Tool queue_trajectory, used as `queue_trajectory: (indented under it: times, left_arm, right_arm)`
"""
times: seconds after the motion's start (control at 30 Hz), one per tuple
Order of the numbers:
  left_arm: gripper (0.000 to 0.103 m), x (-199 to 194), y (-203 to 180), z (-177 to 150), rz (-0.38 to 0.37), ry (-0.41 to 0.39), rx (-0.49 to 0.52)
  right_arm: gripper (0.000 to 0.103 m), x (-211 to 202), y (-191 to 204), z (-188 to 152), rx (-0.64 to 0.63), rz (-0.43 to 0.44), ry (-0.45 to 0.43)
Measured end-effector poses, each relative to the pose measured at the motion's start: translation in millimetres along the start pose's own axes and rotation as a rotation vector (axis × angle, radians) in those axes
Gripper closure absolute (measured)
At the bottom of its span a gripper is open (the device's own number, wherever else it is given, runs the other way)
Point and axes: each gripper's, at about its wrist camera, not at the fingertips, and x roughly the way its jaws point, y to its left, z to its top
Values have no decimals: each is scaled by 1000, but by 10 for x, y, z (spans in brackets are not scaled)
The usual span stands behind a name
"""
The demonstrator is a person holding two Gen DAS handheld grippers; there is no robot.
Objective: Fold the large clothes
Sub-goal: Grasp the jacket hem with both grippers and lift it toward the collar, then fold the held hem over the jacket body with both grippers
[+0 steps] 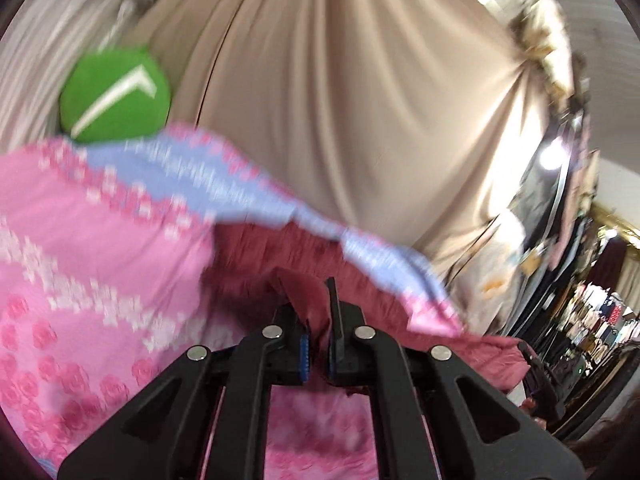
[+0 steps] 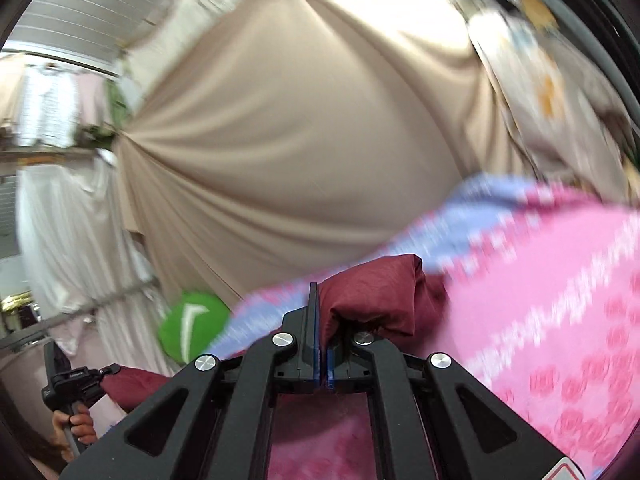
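A maroon garment (image 1: pixel 280 256) lies over a pink and blue patterned bed sheet (image 1: pixel 100 248). My left gripper (image 1: pixel 316 300) is shut on a fold of the maroon garment, which sticks up between its fingers. My right gripper (image 2: pixel 320 300) is shut on another bunch of the maroon garment (image 2: pixel 376 296), which bulges over the right finger. The sheet (image 2: pixel 540 300) fills the right side of the right wrist view. The left gripper (image 2: pixel 64 376) also shows at the lower left of the right wrist view, held in a hand, with maroon cloth (image 2: pixel 132 384) at its tip.
A beige draped curtain (image 1: pixel 340 100) hangs behind the bed, also in the right wrist view (image 2: pixel 280 140). A green round cushion (image 1: pixel 116 96) sits at the sheet's far edge and also shows in the right wrist view (image 2: pixel 192 328). Hanging clothes (image 1: pixel 600 320) stand at far right.
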Motion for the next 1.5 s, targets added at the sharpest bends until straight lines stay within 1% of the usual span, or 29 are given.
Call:
queue_trajectory:
  times: [0.1,0.17,0.23,0.3,0.4,0.47,0.5,0.53,0.57,0.63,0.7,0.73,0.8,1.0,1.17,1.3,1.5]
  left_arm:
    - [98,-379,-207,131,-47,-94,42]
    - [98,-579,-358,189,-54,-148,88]
    - [98,-664,-430,219,-52,-167,111]
    - [98,-641,-436,240,-49,-160,115]
    - [98,-365,-307,236,-29,-78,69]
    - [98,-145,-194,206,-2,-19,35]
    - [98,83,-93,181,21,33,10]
    - [98,193,-37,156,33,55,-1]
    - [98,437,72,113,65,108,-21]
    - [98,715,202,33,107,154,-35]
    - [98,985,310,-50,178,188,-21]
    - [98,1086,360,-90,205,196,-20]
    - [98,1276,458,-154,234,223,-23]
    - [98,1760,716,-315,285,307,-56]
    - [98,2090,864,-370,319,344,-68]
    - [98,2277,933,-368,340,364,-64]
    - [98,2593,1034,-424,379,402,-56]
  right_arm:
    - [101,-304,285,178,-78,66,-94]
    - [101,-466,475,263,-136,98,-144]
    - [101,-544,565,302,-162,111,-163]
    - [101,-566,597,332,-170,117,-168]
    - [101,-410,497,311,-127,86,-121]
    - [101,-165,340,231,-75,40,-46]
    - [101,-71,280,174,-49,25,-18]
    - [101,95,168,113,-10,6,23]
    - [101,185,109,55,9,-6,44]
    - [101,434,-43,-56,51,-45,94]
    - [101,593,-151,-124,68,-76,119]
    - [101,663,-208,-150,81,-84,131]
    - [101,815,-320,-217,104,-108,157]
    - [101,1230,-592,-382,128,-179,239]
    - [101,1559,-804,-501,155,-222,297]
    - [101,1838,-962,-570,183,-247,349]
    - [101,2155,-1141,-686,185,-301,409]
